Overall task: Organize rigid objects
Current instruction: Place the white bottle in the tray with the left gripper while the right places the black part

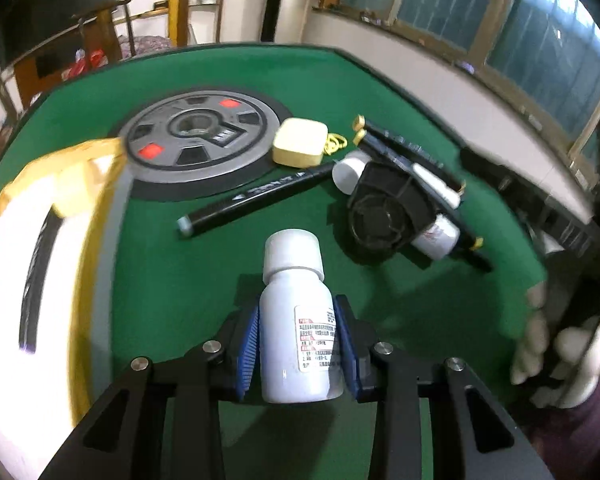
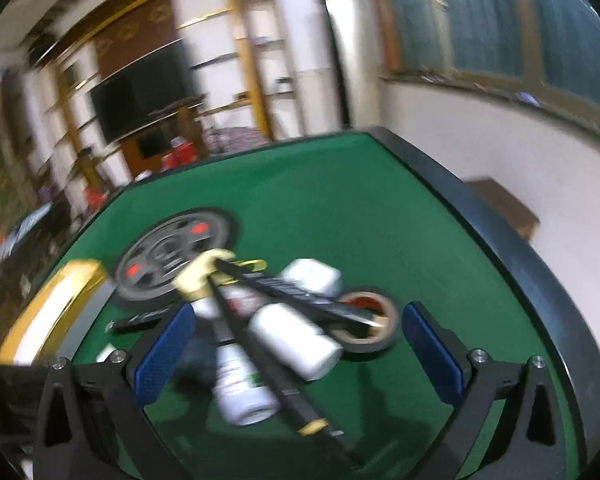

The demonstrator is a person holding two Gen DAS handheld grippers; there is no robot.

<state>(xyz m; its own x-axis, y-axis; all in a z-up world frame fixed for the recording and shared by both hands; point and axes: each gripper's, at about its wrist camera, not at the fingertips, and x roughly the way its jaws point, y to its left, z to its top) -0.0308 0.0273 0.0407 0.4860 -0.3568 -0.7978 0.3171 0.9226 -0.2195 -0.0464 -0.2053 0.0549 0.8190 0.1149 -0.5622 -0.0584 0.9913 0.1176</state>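
Left wrist view: the left tongs clench a white capped bottle by its body, cap pointing forward, above the green desk. A yellow-rimmed white tray lies to the left, a likely destination; the carry is best kept level and the grip released only once the bottle is over the tray. A black marker lies ahead.

Right wrist view: the right tongs are released, fingers spread wide, tilted down over a pile of white bottles, black pens and a tape roll.
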